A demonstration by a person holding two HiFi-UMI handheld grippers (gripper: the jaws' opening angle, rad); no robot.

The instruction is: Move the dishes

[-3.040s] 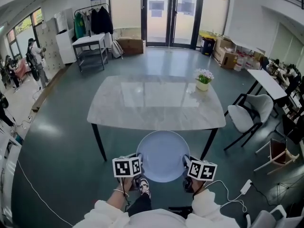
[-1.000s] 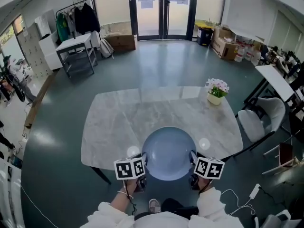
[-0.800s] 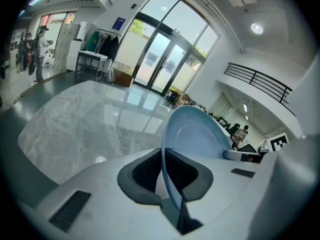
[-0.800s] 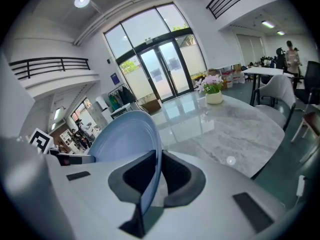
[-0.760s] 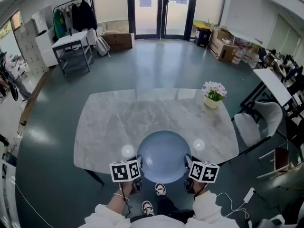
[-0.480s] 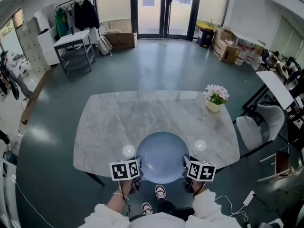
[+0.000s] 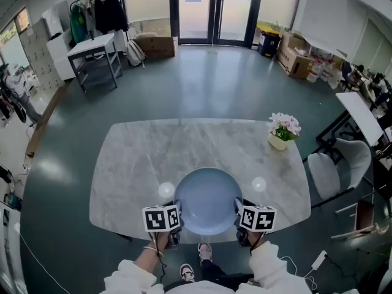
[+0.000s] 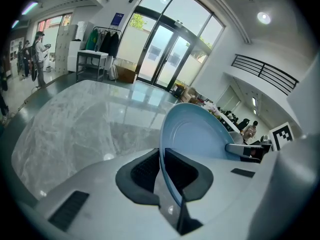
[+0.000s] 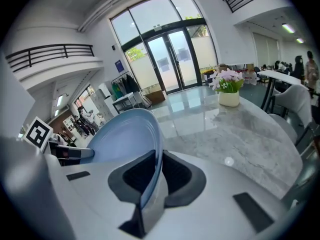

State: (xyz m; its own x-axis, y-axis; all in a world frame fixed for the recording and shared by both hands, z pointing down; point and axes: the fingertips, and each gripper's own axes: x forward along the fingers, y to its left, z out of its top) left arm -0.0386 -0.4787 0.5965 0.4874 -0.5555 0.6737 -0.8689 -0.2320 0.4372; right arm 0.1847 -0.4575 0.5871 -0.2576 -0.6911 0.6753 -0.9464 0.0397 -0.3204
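A large pale blue plate (image 7: 207, 201) hangs level over the near edge of the grey marble table (image 7: 141, 158). My left gripper (image 7: 175, 217) is shut on the plate's left rim, and my right gripper (image 7: 237, 215) is shut on its right rim. In the left gripper view the plate (image 8: 192, 134) stands edge-on between the dark pads, with the left gripper (image 8: 162, 174) clamped on the rim. In the right gripper view the plate (image 9: 122, 134) sits the same way in the right gripper (image 9: 157, 176).
A small pot of pink and white flowers (image 7: 282, 130) stands at the table's right side. A white chair (image 7: 334, 170) is by the right end. Farther off are a metal cart (image 7: 95, 51), a coat rack (image 7: 101, 14) and cardboard boxes (image 7: 294, 57) near glass doors.
I have walked up to the table with the plate held between both grippers. The plate went from hanging over the floor to hanging over the table's near edge.
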